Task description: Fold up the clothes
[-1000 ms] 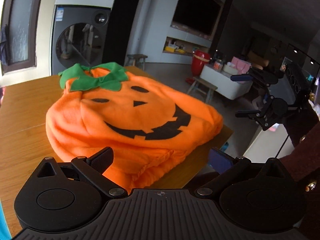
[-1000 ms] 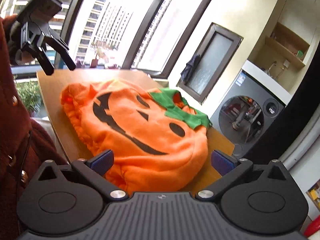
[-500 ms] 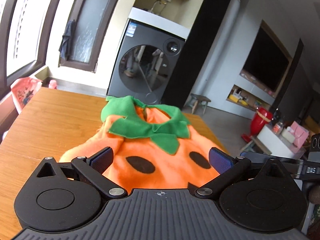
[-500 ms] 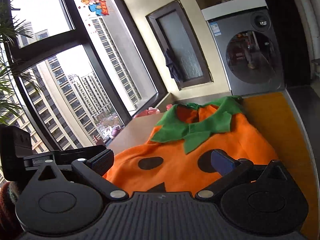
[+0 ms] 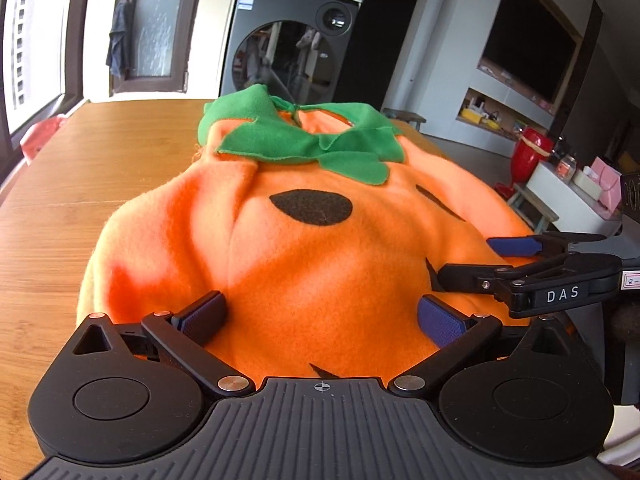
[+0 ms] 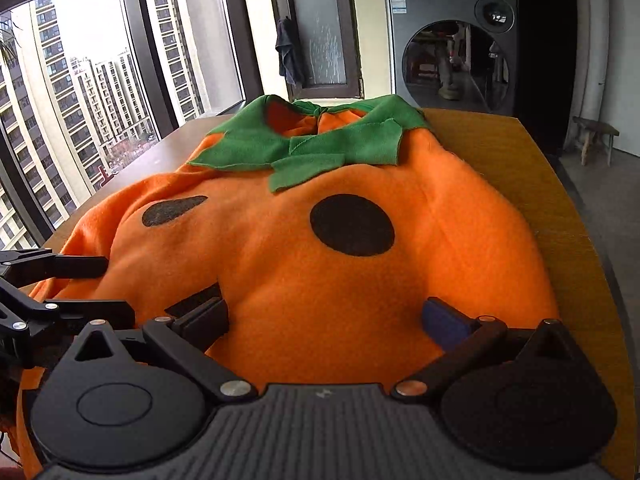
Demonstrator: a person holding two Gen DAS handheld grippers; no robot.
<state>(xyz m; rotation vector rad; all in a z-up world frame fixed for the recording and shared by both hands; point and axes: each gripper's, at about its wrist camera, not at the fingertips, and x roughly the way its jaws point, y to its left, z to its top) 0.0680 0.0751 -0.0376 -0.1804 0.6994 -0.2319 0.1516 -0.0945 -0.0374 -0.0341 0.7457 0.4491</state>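
Far left there's the big window [image 6: 80,92] w/ apartment towers outside. The wooden table [image 5: 100,184] runs from that side across the room, & the orange pumpkin costume [image 5: 304,248] lies spread on it face up, green leaf collar [image 5: 304,140] at the far end, black felt eyes & bits of the grin showing.

Left gripper [image 5: 320,316] sits low at the near hem of the costume, jaws spread wide, blue pads either side of the fleece w/ nothing pinched btwn them. From the right wrist cam the same tool pokes in from the left edge [image 6: 72,288], fingers parted, tips lying on or just over the orange fabric; can't tell which.

Right gripper [image 6: 332,320] is alongside it at the same near edge, also released, fingers wide apart over the cloth, not gripping. In the left wrist cam it comes in from the right [image 5: 480,260], black body marked DAS, tips on the costume's right side.

Behind the table: grey washing machine [image 5: 288,44], then a wall TV [image 5: 528,56] & a red pot [image 5: 530,154] off to the right.
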